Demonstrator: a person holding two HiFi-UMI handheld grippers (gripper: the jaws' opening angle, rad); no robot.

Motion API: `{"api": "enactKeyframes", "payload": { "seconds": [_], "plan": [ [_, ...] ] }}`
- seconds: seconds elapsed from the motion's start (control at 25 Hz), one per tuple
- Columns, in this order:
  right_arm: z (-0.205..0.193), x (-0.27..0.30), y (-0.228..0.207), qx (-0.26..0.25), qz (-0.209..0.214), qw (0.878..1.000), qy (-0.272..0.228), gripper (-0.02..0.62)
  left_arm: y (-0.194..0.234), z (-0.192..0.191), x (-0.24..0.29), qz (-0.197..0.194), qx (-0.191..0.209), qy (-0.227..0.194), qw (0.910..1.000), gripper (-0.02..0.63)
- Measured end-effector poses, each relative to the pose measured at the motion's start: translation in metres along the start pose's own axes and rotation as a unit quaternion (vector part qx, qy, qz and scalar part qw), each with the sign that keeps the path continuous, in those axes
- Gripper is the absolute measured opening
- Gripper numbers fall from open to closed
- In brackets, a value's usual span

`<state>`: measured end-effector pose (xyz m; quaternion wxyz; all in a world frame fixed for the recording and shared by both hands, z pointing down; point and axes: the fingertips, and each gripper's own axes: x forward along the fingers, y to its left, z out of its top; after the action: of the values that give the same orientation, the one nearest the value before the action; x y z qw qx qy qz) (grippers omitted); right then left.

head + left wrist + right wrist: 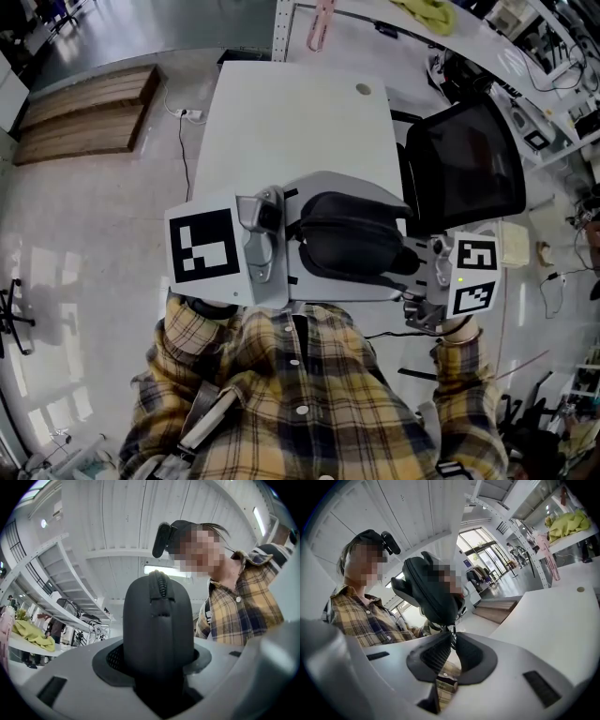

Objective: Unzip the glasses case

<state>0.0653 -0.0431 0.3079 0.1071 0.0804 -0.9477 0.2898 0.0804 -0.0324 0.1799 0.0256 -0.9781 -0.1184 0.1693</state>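
- Step in hand: start of the unzip. The black, oval, soft-shell glasses case (pixel 345 239) is off the white table (pixel 291 112) and spans the gap between the two tools, one end in each.
- Left gripper (pixel 158 670): jaws pressed onto the near end of the case, whose body stands straight up out of them. The zipper track (pixel 161 585) runs along the ridge facing the camera and reads as closed here.
- Right gripper (pixel 451 645): jaws brought nearly together on the small dark zipper pull (pixel 451 632) that hangs from the end of the case just above the fingertips.
- How far the zip is open at the right gripper's end cannot be told.
- Next move, as judged: the left gripper holds the case fixed while the right gripper draws the pull along the track, following the curve. A pull off that line risks the tab slipping out.
- Pose: both tools are held close before the yellow plaid shirt (pixel 300 403) and point inward at one another.
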Motion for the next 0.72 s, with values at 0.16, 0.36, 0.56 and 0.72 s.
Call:
{"api": "enactKeyframes", "payload": {
  "seconds": [0.16, 0.36, 0.56, 0.72],
  "plan": [
    [-0.001, -0.003, 0.001, -0.009, -0.011, 1.0, -0.005, 0.067, 0.004, -0.002, -0.002, 0.01, 0.004, 0.01, 0.9999, 0.252],
    [0.001, -0.007, -0.005, -0.023, -0.047, 0.998, -0.019, 0.074, 0.009, -0.004, -0.004, 0.021, -0.009, 0.012, 0.9996, 0.252],
    [0.005, -0.015, -0.002, -0.048, -0.086, 0.995, -0.034, 0.077, 0.011, -0.004, -0.007, 0.033, -0.023, 0.013, 0.9991, 0.252],
    [0.012, -0.022, 0.001, -0.072, -0.134, 0.987, -0.058, 0.077, 0.012, -0.009, -0.011, 0.048, -0.019, 0.031, 0.9982, 0.252]
  ]
}}
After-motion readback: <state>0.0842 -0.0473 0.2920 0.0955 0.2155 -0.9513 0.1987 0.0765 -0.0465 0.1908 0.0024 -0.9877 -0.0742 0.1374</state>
